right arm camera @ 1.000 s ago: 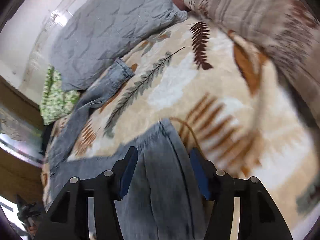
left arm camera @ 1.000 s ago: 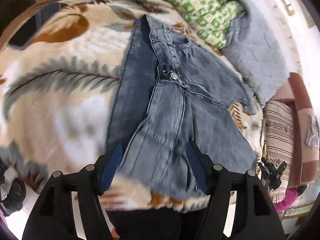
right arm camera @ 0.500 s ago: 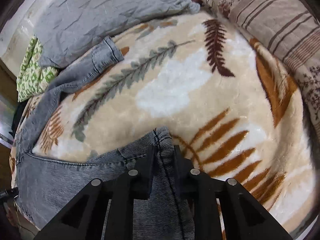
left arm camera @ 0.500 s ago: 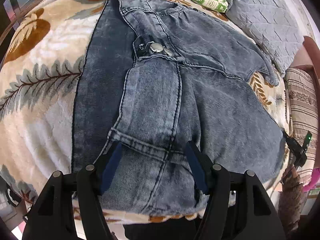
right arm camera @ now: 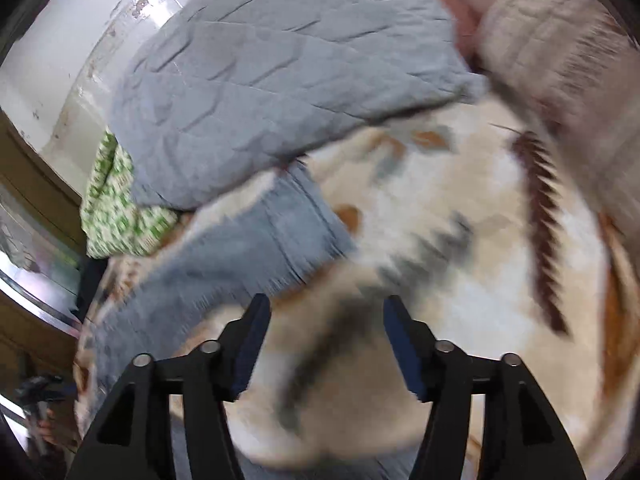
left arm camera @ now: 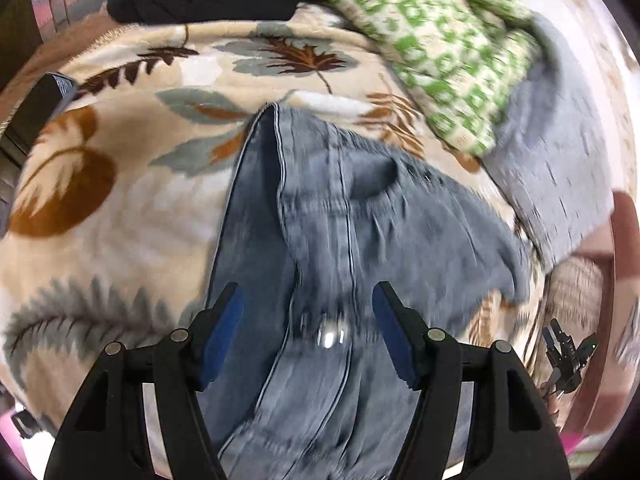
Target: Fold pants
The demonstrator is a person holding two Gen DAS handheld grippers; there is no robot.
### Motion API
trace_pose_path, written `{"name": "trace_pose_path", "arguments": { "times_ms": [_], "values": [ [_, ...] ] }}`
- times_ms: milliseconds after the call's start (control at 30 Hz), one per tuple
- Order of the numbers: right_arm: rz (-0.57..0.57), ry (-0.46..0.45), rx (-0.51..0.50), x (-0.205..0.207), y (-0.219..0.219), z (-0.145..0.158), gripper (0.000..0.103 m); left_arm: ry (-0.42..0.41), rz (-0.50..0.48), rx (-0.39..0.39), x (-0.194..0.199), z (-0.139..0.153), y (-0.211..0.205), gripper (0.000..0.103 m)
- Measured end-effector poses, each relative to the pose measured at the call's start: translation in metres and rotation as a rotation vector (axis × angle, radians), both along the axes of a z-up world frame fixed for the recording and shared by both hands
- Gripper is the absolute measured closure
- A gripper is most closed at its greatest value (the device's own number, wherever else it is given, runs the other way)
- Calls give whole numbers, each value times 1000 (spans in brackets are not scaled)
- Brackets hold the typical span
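Blue jeans (left arm camera: pixel 332 216) on leaf-print blanket (left arm camera: pixel 120 208) (no legible writing), metal button (left arm camera: pixel 330 336)

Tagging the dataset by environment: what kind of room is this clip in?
Most likely a bedroom: the jeans lie on a bed spread with a leaf-print plush blanket, with a grey quilted pillow and a green-patterned cloth at its far end.

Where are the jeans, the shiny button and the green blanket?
jeans (left arm camera: pixel 320 220): left wrist view, on the faded denim near the waistband.
shiny button (left arm camera: pixel 329 335): left wrist view, on the blurred metal stud's middle.
green blanket (left arm camera: pixel 432 40): left wrist view, on its checked top.
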State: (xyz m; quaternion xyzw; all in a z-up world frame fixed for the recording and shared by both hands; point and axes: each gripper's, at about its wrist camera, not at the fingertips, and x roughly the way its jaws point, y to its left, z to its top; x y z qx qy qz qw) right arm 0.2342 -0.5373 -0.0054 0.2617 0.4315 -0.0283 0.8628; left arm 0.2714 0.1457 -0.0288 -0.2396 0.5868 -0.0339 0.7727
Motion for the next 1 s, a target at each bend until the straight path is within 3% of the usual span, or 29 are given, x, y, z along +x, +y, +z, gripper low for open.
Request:
{"name": "trace_pose_path", "arguments": {
  "times_ms": [133,233,400,467,533,567,600,633,667,700,733,767,833,1000],
  "values": [
    [29,19,-4,80,8,-13,36,41,33,-33,43,-9,6,37],
    [54,72,-64,127,17,-33,35,70,75,-20,72,-16,17,37],
    [90,111,-100,178,30,-63,33,138,103,-14,106,-43,27,37],
    [124,123,-102,191,38,-74,24,146,106,-66,111,-53,26,37],
    [161,130,-139,199,47,-79,22,133,86,-106,115,-55,21,37],
    [170,128,-168,200,51,-79,24,116,75,-120,116,-55,18,37],
    [176,121,-202,199,54,-78,34,87,57,-125,115,-52,11,37],
    [176,120,-229,198,56,-76,58,64,39,-108,115,-48,4,43],
    [179,112,-244,195,56,-72,72,24,3,-67,113,-41,-7,69],
    [178,103,-251,193,54,-68,86,-5,-27,-19,112,-35,-17,84],
    [176,87,-257,189,54,-62,86,-30,-49,29,111,-29,-24,97],
    [176,72,-270,184,54,-56,86,-56,-65,73,108,-23,-32,99],
    [178,43,-291,176,57,-43,88,-114,-80,167,100,-10,-43,102],
    [156,-44,-323,147,65,-2,90,-237,-57,257,74,28,-44,102]
  ]
}}
